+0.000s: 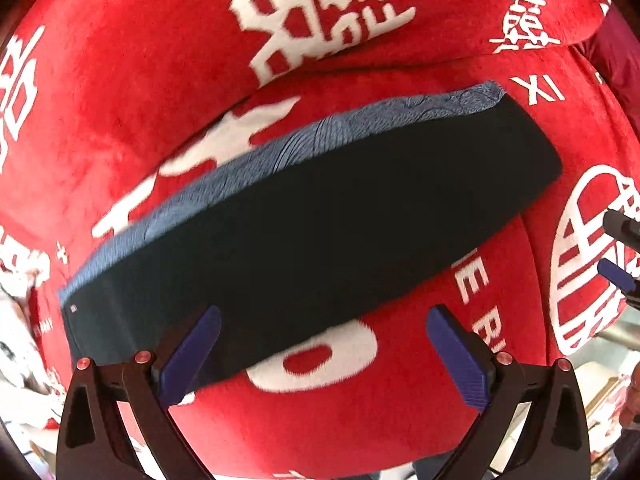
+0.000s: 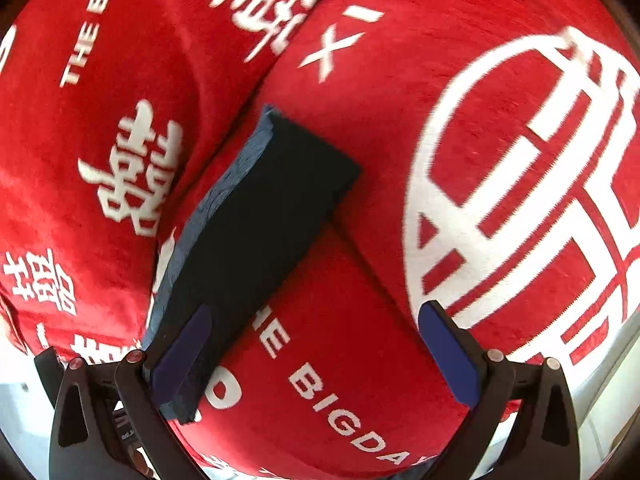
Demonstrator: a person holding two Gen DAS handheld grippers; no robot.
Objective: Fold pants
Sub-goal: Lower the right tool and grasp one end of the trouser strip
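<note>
Two grippers, both spread wide, holding nothing. In our left wrist view the left gripper (image 1: 324, 356) hangs over the folded dark pants (image 1: 312, 232), a long strip running from 8 to 2 o'clock across the red blanket (image 1: 120, 100). Our right gripper (image 2: 316, 354) sees them from 7 to 12 o'clock, near end under its left finger.

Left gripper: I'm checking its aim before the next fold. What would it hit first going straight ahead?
Most likely the dark folded pants, which lie across the view just beyond the open left gripper, on the red blanket. Depth is uncertain.
</note>
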